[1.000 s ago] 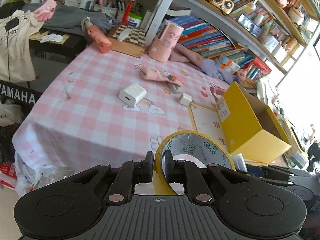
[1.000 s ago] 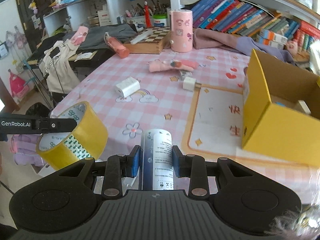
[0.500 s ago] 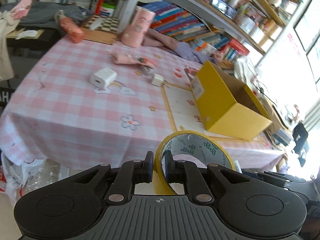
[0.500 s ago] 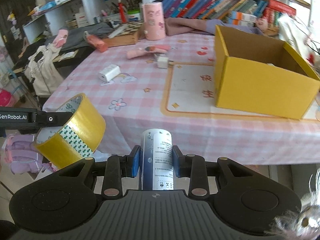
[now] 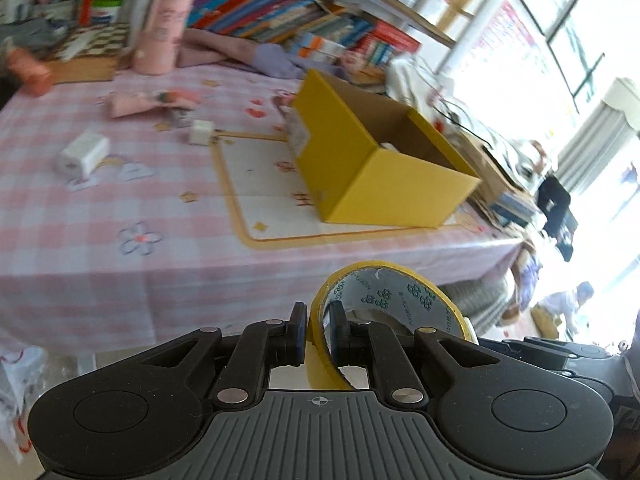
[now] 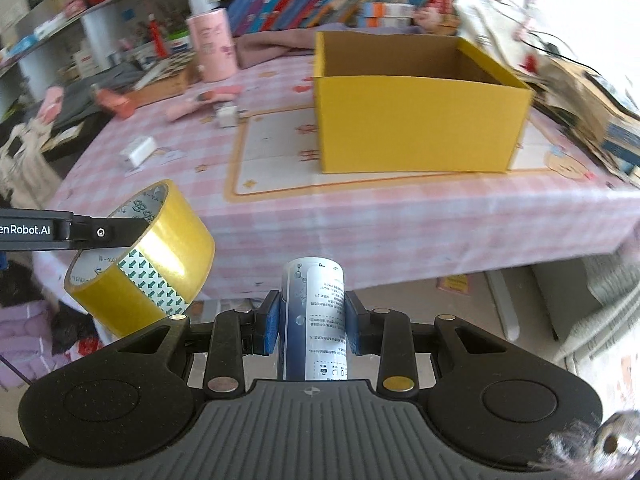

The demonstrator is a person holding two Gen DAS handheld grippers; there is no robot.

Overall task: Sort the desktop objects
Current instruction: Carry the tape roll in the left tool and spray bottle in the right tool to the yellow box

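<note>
The left gripper (image 5: 316,338) is pinching the wall of a yellow tape roll (image 5: 394,312), one pad outside and one inside the ring; the roll sticks out ahead and to the right of its fingertips, off the table edge. In the right wrist view the same roll (image 6: 140,256) hangs at the far left, low and in front of the pink checked tablecloth (image 6: 360,220). Beyond it on the cloth, well apart from both tools, lie a white charger (image 6: 138,152), a smaller white plug (image 6: 226,116) and a pink pencil case (image 6: 200,102), with a pink cylindrical tin (image 6: 212,50) standing farther back. The right gripper (image 6: 312,326) has its blue pads pressed against a white and dark blue bottle (image 6: 314,324), which stands upright between them and rises past the fingertips. Ahead of that gripper, slightly to the right, sits an open yellow cardboard box (image 6: 416,120) on a white mat (image 6: 272,160) with an orange border; from the left gripper the box (image 5: 376,168) lies ahead and right.
</note>
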